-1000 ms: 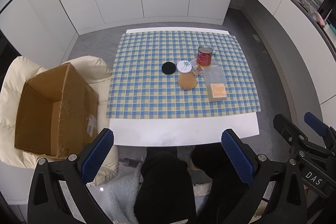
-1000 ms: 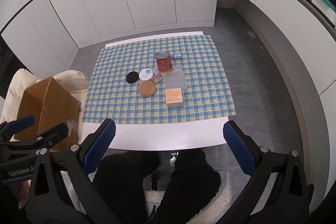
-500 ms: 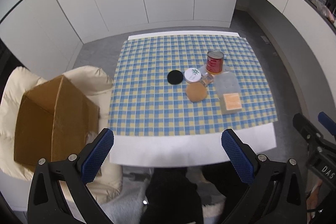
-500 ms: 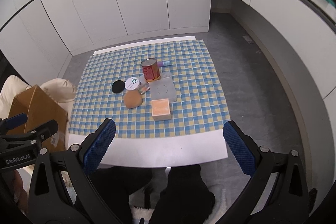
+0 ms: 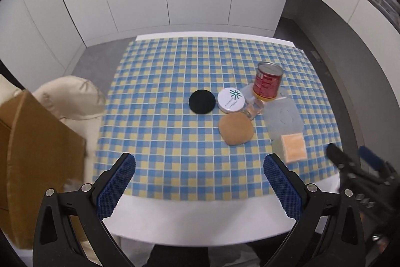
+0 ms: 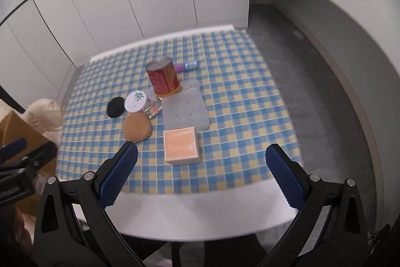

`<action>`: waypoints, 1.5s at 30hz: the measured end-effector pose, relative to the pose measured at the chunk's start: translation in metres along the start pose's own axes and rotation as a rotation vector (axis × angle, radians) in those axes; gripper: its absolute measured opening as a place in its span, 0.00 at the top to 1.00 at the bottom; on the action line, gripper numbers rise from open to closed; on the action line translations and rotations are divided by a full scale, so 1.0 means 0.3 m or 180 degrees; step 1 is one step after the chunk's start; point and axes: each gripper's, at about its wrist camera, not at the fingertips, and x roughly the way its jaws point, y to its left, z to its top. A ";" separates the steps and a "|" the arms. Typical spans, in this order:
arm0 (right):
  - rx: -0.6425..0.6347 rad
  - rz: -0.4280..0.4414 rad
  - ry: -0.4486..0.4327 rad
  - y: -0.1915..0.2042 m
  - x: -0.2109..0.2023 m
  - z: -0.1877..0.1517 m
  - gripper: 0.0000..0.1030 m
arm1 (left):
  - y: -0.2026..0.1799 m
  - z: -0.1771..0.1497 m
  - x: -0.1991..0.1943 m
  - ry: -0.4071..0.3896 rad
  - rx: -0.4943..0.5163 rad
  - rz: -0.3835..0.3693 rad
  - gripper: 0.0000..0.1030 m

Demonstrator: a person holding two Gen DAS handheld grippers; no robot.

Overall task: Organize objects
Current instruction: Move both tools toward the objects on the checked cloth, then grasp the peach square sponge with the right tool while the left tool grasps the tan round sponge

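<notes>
The white table (image 5: 200, 222) carries one blue-and-yellow checked cloth (image 5: 175, 137), and every loose item sits on that cloth. One cardboard box (image 5: 37, 167) stands off the table's left edge on a cream cushion (image 5: 70, 96); I cannot see its inside.

Landmark: the one red can (image 6: 163, 79), upright, lid closed, contents not visible. Touching its base on the near side lies one grey flat pad (image 6: 185, 111). At the pad's near edge sits one orange square box (image 6: 181, 148), closed. Near-left of the can lies one tan round puff (image 6: 137, 128). Left of the can sits one white round jar (image 6: 136, 101), lidded, and one black disc (image 6: 115, 106) beside it. Between jar and pad sits one small clear container (image 6: 151, 111), blurred. Behind the can lies one small pink-and-blue tube (image 6: 186, 66).

My left gripper (image 5: 200, 182) and right gripper (image 6: 200, 172) both hover over the table's near edge, jaws spread wide, gripping nothing.
</notes>
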 end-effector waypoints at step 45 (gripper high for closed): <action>-0.0144 0.0101 0.0171 -0.090 0.425 -0.045 0.47 | -0.206 0.008 0.628 0.0371 0.0431 -0.0142 0.00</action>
